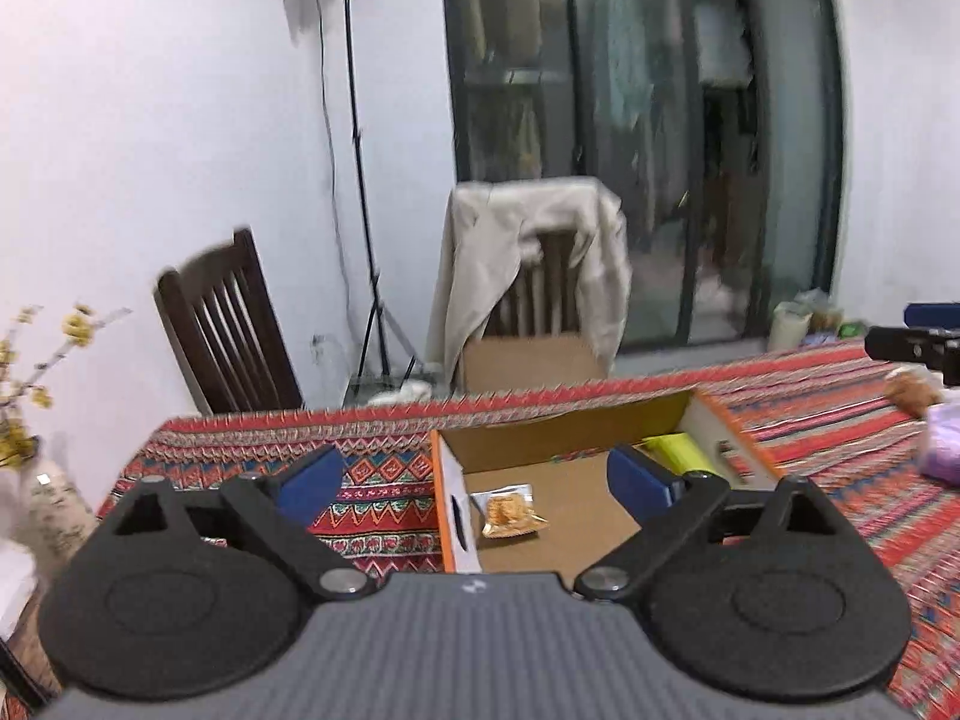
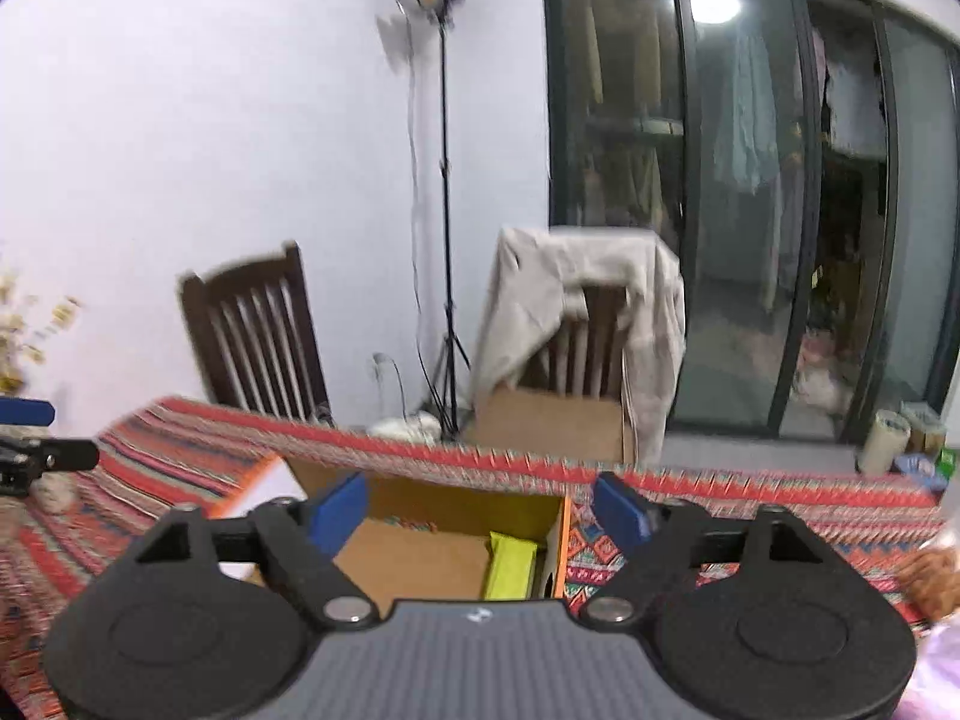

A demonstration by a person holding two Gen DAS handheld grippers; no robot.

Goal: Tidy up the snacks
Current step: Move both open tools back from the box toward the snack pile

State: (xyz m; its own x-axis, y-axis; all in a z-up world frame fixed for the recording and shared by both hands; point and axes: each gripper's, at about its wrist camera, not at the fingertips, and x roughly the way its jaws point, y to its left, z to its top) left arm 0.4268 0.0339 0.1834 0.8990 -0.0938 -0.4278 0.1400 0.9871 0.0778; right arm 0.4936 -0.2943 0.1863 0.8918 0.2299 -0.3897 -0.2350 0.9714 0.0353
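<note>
**Two snacks boxed, both grippers empty above the table**

The open cardboard box (image 1: 570, 504) sits on the patterned tablecloth (image 1: 384, 474), orange along its edges. On its floor lies a small clear packet (image 1: 510, 515) holding something orange-brown, close to the left wall. A yellow-green wrapped bar (image 2: 510, 564) rests against the opposite wall. Off to the right, outside the box, a brownish snack (image 1: 912, 393) and a pale purple bag (image 1: 942, 444) wait on the cloth, both blurred and cut by the frame edge.

The left gripper (image 1: 477, 483) hangs over the box's left wall, jaws spread wide and holding nothing. The right gripper (image 2: 480, 510) hovers over the box's right side, jaws likewise wide apart and empty.

Risks, as I judge them: the box looks light and is unsecured, so a finger catching a wall on the way in or out could shove or tip it, and drag the cloth with it. The packet is flat and slick, so a pinch from above may slide off or crush what is inside. The two grippers work near each other over one box, so a reach for the loose snacks at the right could clip the other tool. Both views are smeared by motion, which makes aiming harder.

No brand or writing can be read on the packet, bar or box; only a small pale mark shows on each gripper body, too small to make out.

Beyond the table stand two wooden chairs (image 1: 228, 324), one draped in a beige cloth, a lamp stand (image 1: 360, 180), and a vase of yellow flowers (image 1: 42, 498) at the left.
</note>
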